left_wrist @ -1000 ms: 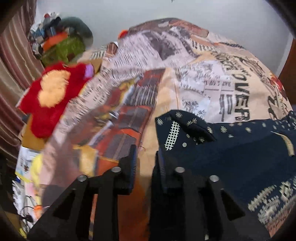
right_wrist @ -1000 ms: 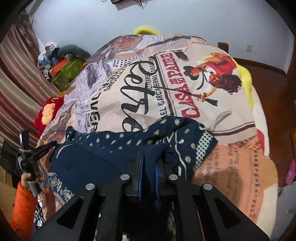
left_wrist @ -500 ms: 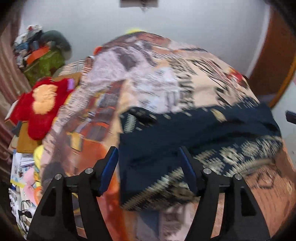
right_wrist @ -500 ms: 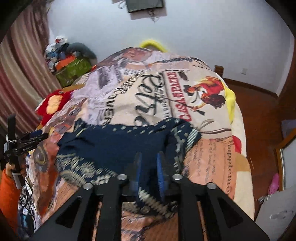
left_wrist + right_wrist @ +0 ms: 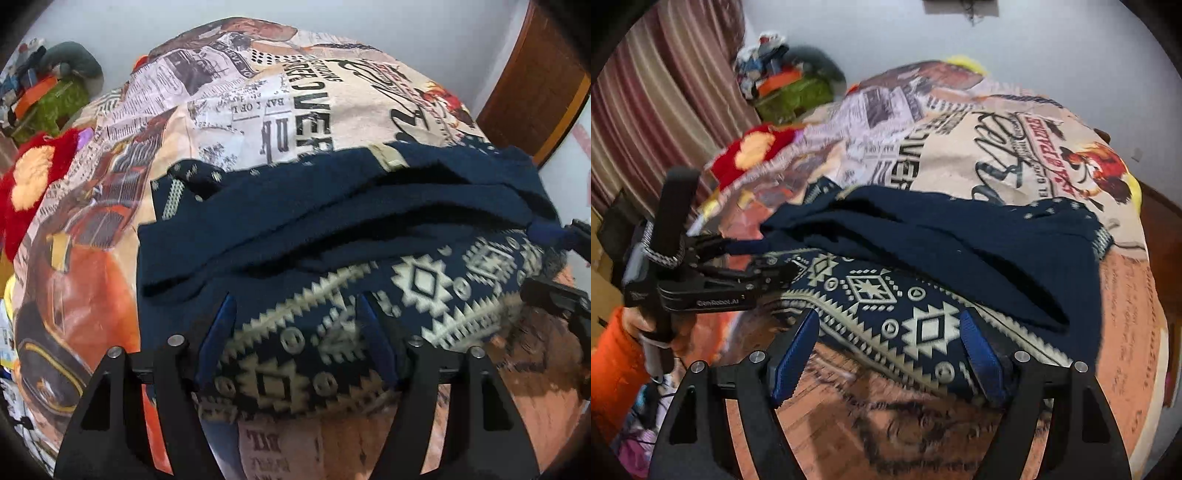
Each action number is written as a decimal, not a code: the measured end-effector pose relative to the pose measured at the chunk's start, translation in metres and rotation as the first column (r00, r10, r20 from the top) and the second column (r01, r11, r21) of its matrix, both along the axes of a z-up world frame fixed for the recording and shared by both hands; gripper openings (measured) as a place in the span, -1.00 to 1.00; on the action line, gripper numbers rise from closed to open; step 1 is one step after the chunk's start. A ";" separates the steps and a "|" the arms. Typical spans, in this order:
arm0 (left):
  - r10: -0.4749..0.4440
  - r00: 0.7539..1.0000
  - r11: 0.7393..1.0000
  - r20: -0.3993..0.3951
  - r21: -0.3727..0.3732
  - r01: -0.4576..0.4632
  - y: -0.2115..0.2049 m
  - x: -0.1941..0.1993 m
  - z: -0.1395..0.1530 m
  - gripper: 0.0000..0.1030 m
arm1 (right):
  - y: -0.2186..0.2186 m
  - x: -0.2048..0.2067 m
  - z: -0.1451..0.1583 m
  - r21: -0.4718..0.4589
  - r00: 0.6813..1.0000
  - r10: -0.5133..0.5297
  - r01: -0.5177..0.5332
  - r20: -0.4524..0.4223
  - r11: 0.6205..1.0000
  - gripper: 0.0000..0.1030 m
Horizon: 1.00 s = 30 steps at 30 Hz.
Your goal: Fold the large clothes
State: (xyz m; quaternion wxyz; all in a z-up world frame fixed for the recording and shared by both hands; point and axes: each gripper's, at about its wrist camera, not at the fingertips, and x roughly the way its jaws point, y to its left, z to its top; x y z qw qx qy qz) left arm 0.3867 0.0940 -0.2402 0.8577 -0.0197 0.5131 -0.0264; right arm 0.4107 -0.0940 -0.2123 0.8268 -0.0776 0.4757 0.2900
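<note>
A navy sweater (image 5: 332, 221) with a cream geometric hem lies folded across the printed bedspread (image 5: 295, 92). In the left wrist view my left gripper (image 5: 297, 325) hangs over the patterned hem. Its jaws are opening, the cloth lies under the gap, and the blue pads (image 5: 221, 325) do not press on it. My right gripper (image 5: 886, 347) stands over the same hem of the sweater (image 5: 960, 236); its jaws are opening too, pads clear of the cloth. The left gripper (image 5: 753, 254) shows at the sweater's left end. The right gripper (image 5: 561, 258) shows at its right end.
A red and yellow plush toy (image 5: 29, 184) lies at the bed's left edge. Behind it is a pile with a green bag (image 5: 794, 96), and a striped curtain (image 5: 646, 110) hangs on the left. Brown wooden furniture (image 5: 535, 85) stands at the far right. An orange sleeve (image 5: 613, 369) holds the left gripper.
Both grippers were shut on the sweater's folded edge; both have let go and opened. They have drawn back toward the near side, and the patterned hem now lies flat on the bed.
</note>
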 end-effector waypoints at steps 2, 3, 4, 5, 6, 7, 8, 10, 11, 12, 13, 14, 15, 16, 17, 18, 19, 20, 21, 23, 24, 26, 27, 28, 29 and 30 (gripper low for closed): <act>0.010 1.000 0.999 0.016 0.038 -0.011 0.002 0.007 -0.002 0.35 | 0.004 0.014 -0.009 -0.062 0.999 -0.027 0.028 0.021 0.998 0.50; 0.011 1.000 0.998 0.019 0.058 -0.012 0.004 0.012 -0.003 0.35 | 0.004 0.021 -0.012 -0.080 0.999 -0.032 0.033 0.020 0.996 0.50; 0.010 1.000 0.996 0.023 0.085 -0.012 0.006 0.020 -0.005 0.35 | 0.004 0.030 -0.015 -0.097 0.999 -0.036 0.037 0.019 0.995 0.50; 0.012 1.000 0.995 0.026 0.103 -0.014 0.009 0.026 -0.007 0.35 | 0.004 0.039 -0.018 -0.111 0.999 -0.036 0.038 0.018 0.993 0.50; 0.017 0.999 0.992 0.028 0.125 -0.020 0.012 0.033 -0.009 0.35 | 0.004 0.045 -0.019 -0.124 0.999 -0.034 0.036 0.018 0.992 0.50; 0.015 1.000 0.991 0.027 0.136 -0.019 0.016 0.040 -0.010 0.35 | 0.005 0.053 -0.021 -0.143 1.000 -0.021 0.024 0.021 0.989 0.50; 0.011 1.000 0.991 0.023 0.134 -0.014 0.020 0.049 -0.011 0.35 | 0.006 0.060 -0.021 -0.155 1.000 -0.009 0.013 0.026 0.988 0.50; 0.027 0.999 0.989 0.032 0.146 -0.032 0.029 0.062 -0.009 0.35 | 0.006 0.076 -0.020 -0.192 0.998 -0.008 0.020 0.060 0.981 0.50; 0.048 0.998 0.983 0.051 0.173 -0.056 0.034 0.069 -0.006 0.35 | 0.006 0.085 -0.019 -0.206 0.997 -0.016 0.032 0.082 0.978 0.50; 0.062 0.996 0.978 0.066 0.194 -0.073 0.039 0.074 -0.004 0.35 | 0.003 0.093 -0.016 -0.209 0.995 -0.025 0.046 0.101 0.977 0.50; 0.079 0.993 0.972 0.084 0.215 -0.096 0.047 0.081 -0.001 0.35 | -0.002 0.106 -0.012 -0.209 0.991 -0.050 0.075 0.121 0.975 0.50; 0.097 0.991 0.968 0.092 0.223 -0.116 0.054 0.086 0.001 0.35 | -0.004 0.113 -0.010 -0.210 0.989 -0.068 0.094 0.128 0.973 0.50; 0.121 0.988 0.964 0.094 0.225 -0.139 0.063 0.092 0.003 0.35 | -0.009 0.124 -0.008 -0.209 0.986 -0.095 0.122 0.134 0.970 0.50; 0.149 0.984 0.961 0.094 0.221 -0.167 0.073 0.096 0.005 0.35 | -0.016 0.134 -0.006 -0.205 0.982 -0.128 0.155 0.138 0.966 0.50; 0.178 0.980 0.959 0.093 0.209 -0.194 0.083 0.099 0.007 0.35 | -0.022 0.140 -0.004 -0.200 0.978 -0.153 0.180 0.143 0.963 0.50; 0.213 0.973 0.956 0.094 0.184 -0.227 0.096 0.099 0.012 0.35 | -0.029 0.146 -0.001 -0.191 0.972 -0.183 0.210 0.150 0.959 0.50; 0.233 0.967 0.956 0.100 0.159 -0.246 0.104 0.096 0.016 0.35 | -0.037 0.151 0.004 -0.175 0.964 -0.214 0.240 0.157 0.955 0.50; 0.244 0.964 0.957 0.105 0.138 -0.257 0.109 0.093 0.020 0.35 | -0.043 0.152 0.009 -0.153 0.959 -0.237 0.260 0.156 0.953 0.50; 0.250 0.962 0.958 0.110 0.117 -0.263 0.112 0.089 0.023 0.35 | -0.050 0.152 0.014 -0.121 0.956 -0.255 0.273 0.147 0.954 0.50; 0.252 0.961 0.962 0.113 0.073 -0.261 0.115 0.079 0.030 0.35 | -0.060 0.146 0.024 -0.037 0.956 -0.271 0.276 0.109 0.960 0.50; 0.246 0.963 0.966 0.109 0.054 -0.253 0.114 0.075 0.032 0.35 | -0.061 0.142 0.026 -0.015 0.958 -0.270 0.272 0.096 0.962 0.50; 0.215 0.972 0.976 0.099 0.021 -0.218 0.107 0.068 0.035 0.35 | -0.058 0.130 0.029 0.021 0.968 -0.244 0.243 0.062 0.970 0.50; 0.199 0.975 0.979 0.096 0.018 -0.202 0.101 0.066 0.035 0.35 | -0.055 0.124 0.029 0.030 0.974 -0.220 0.219 0.047 0.975 0.50; 0.180 0.979 0.983 0.093 0.019 -0.182 0.095 0.065 0.036 0.35 | -0.051 0.116 0.028 0.039 0.981 -0.193 0.192 0.035 0.981 0.50; 0.159 0.983 0.987 0.090 0.023 -0.162 0.088 0.065 0.036 0.35 | -0.048 0.110 0.027 0.043 0.984 -0.178 0.176 0.031 0.983 0.50; 0.133 0.988 0.990 0.077 0.028 -0.136 0.078 0.067 0.034 0.35 | -0.044 0.103 0.025 0.038 0.986 -0.162 0.161 0.031 0.986 0.50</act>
